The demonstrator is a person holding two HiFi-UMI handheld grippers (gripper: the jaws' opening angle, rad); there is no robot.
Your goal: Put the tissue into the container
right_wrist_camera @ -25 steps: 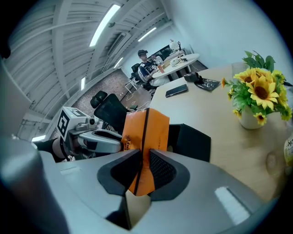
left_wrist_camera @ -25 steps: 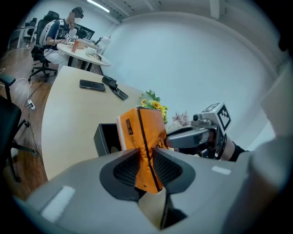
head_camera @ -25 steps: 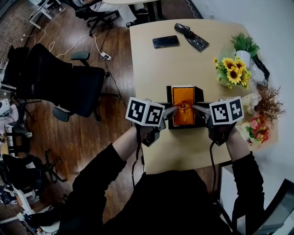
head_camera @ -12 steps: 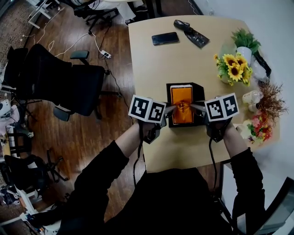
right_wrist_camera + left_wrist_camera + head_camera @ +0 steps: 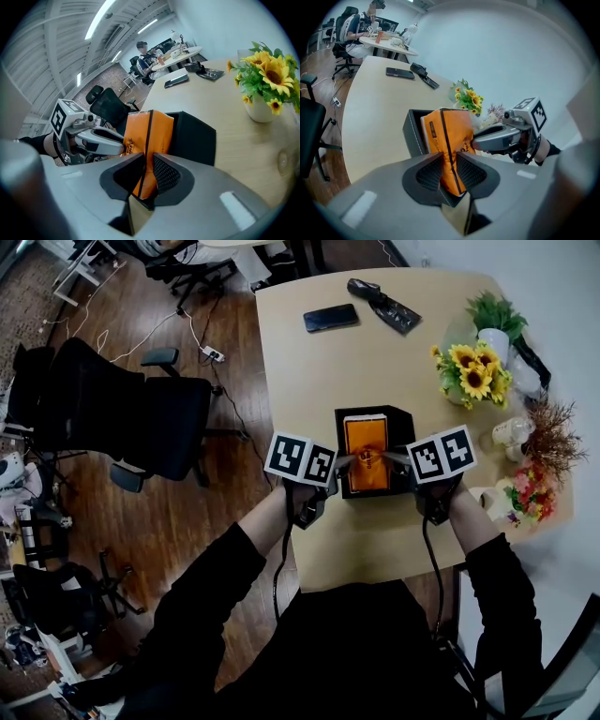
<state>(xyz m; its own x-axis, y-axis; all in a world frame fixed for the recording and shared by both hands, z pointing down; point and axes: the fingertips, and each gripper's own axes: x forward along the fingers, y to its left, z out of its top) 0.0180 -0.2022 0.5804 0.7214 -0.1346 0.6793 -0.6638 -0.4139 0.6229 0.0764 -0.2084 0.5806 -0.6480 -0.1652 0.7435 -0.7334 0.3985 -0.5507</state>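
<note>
The orange tissue pack [image 5: 366,454] is clamped at its two sides by the left tongs [image 5: 449,169] and the right tongs [image 5: 146,174], and appears to sit partly inside the black container [image 5: 401,423] on the desk [image 5: 375,362].

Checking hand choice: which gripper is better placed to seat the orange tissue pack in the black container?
Neither alone: left gripper and right gripper are shut on opposite sides of the tissue pack, partly inside the container. Likely both lower it together.
</note>
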